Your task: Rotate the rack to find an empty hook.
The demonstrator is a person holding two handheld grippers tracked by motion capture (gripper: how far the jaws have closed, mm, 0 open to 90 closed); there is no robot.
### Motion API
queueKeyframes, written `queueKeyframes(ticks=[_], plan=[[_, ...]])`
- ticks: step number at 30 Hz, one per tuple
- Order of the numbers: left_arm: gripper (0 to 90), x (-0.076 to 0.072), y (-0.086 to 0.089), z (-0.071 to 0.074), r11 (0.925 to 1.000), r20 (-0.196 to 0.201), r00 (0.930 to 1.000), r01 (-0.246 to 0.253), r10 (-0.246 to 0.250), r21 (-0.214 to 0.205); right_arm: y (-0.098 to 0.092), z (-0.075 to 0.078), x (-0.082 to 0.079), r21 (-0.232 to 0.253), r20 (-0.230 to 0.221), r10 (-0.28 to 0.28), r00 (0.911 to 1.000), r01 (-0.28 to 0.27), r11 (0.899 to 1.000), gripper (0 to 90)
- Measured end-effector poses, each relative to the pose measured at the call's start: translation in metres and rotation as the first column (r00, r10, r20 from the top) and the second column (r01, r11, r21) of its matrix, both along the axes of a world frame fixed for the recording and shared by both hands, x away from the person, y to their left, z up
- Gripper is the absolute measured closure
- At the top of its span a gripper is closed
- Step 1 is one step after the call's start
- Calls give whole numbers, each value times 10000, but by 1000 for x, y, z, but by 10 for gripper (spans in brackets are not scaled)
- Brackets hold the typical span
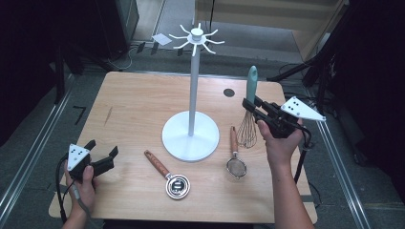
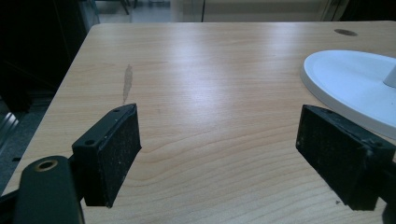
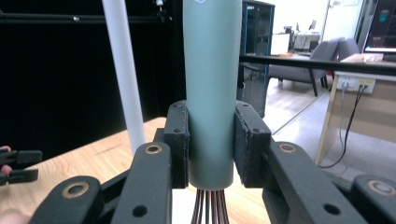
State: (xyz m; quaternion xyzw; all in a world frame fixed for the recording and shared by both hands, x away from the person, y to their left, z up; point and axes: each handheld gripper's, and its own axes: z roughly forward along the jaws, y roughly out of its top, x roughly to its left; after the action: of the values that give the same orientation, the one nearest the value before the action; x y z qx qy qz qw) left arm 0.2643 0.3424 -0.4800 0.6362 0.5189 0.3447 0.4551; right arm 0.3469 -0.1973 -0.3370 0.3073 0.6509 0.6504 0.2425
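Observation:
My right gripper is shut on the teal handle of a whisk, which stands upright with its copper wires hanging down, lifted at the table's right side. The white hook stand rises from its round base at the table's middle; its pole shows left of the whisk in the right gripper view. At the front left my left gripper hovers open over bare wood, nothing between its pads. A small strainer and a measuring cup, both with wooden handles, lie in front of the stand.
The stand's round white base lies to the right of the left gripper's jaws. A dark round hole sits in the tabletop at the back right. Cables and dark equipment ring the table on the floor.

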Motion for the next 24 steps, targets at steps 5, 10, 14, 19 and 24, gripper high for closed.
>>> queueKeyframes(ticks=[5, 10, 14, 19, 24], plan=[[142, -1, 2, 0, 9999, 56, 9999, 89, -88, -126, 6, 8, -3, 48, 278, 65, 9996, -67, 10000, 715], [142, -1, 2, 1, 9997, 72, 9998, 167, -165, -156, 13, 14, -5, 146, 414, 291, 9987, -297, 9995, 715], [142, -3, 4, 0, 9995, 128, 9998, 178, -174, -276, 19, 16, -7, 189, 532, 498, 9973, -508, 9985, 715], [142, -5, 6, 0, 9986, 172, 9996, 241, -233, -464, 28, 19, -6, 301, 626, 788, 9949, -808, 9963, 715], [142, -3, 4, 0, 9990, 143, 9996, 264, -260, -350, 32, 24, -8, 394, 750, 959, 9926, -990, 9943, 715]])
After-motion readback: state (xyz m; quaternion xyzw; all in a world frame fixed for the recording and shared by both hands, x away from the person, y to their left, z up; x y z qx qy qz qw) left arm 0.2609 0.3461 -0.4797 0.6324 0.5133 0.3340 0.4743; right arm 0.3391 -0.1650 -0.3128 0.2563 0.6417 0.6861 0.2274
